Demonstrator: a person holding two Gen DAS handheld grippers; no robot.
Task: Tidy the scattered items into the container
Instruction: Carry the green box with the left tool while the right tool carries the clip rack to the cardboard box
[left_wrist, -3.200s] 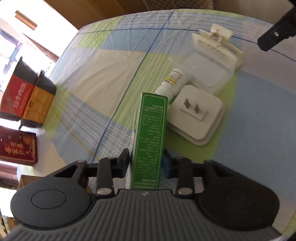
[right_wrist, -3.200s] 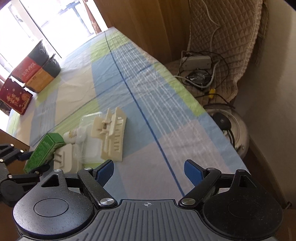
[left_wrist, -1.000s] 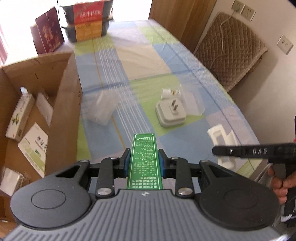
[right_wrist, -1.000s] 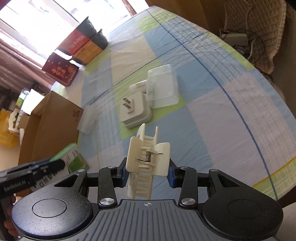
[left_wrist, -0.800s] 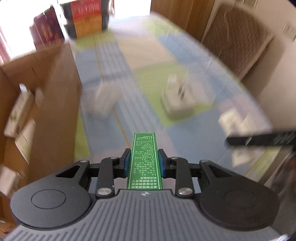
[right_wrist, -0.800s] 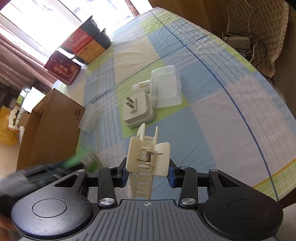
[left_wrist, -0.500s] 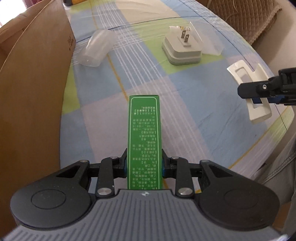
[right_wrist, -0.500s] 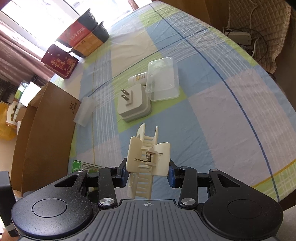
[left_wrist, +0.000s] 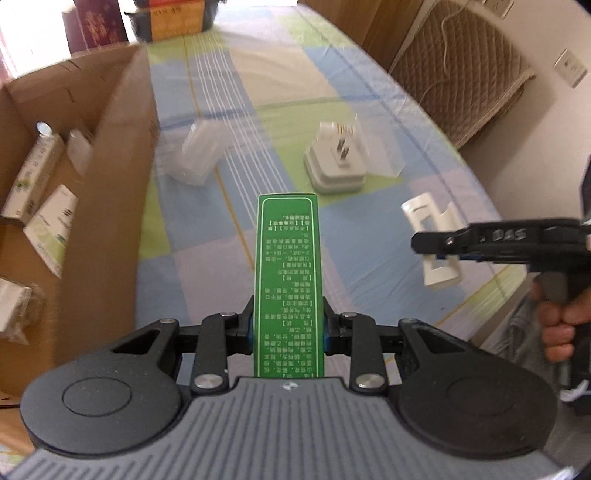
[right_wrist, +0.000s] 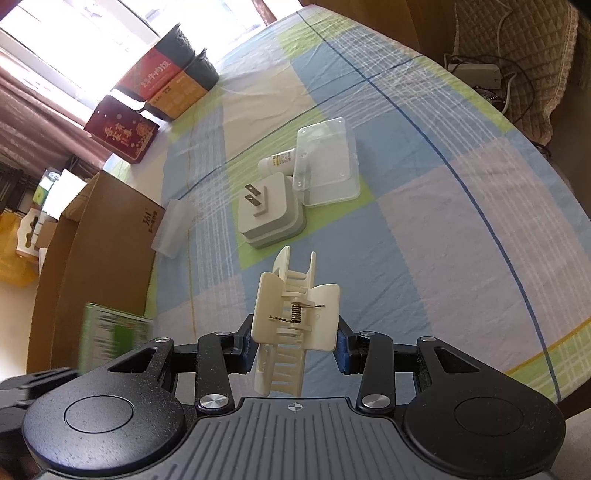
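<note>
Here both loads hang above the table for transfer: left gripper (left_wrist: 288, 328) jaws clamp the green box (left_wrist: 287, 273), right gripper (right_wrist: 293, 347) jaws the hair clip (right_wrist: 295, 314); cardboard box (left_wrist: 110, 184) at nine o'clock.

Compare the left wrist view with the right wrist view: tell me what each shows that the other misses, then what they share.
Only the left wrist view looks inside the cardboard box, where several small packages lie, and shows the hand holding the right gripper.

Only the right wrist view shows the clear plastic case plainly, the small tube beside it, and the spring of the hair clip.

Both show the green box clamped in the left gripper, the hair clip, the white plug adapter and the checked tablecloth.
</note>
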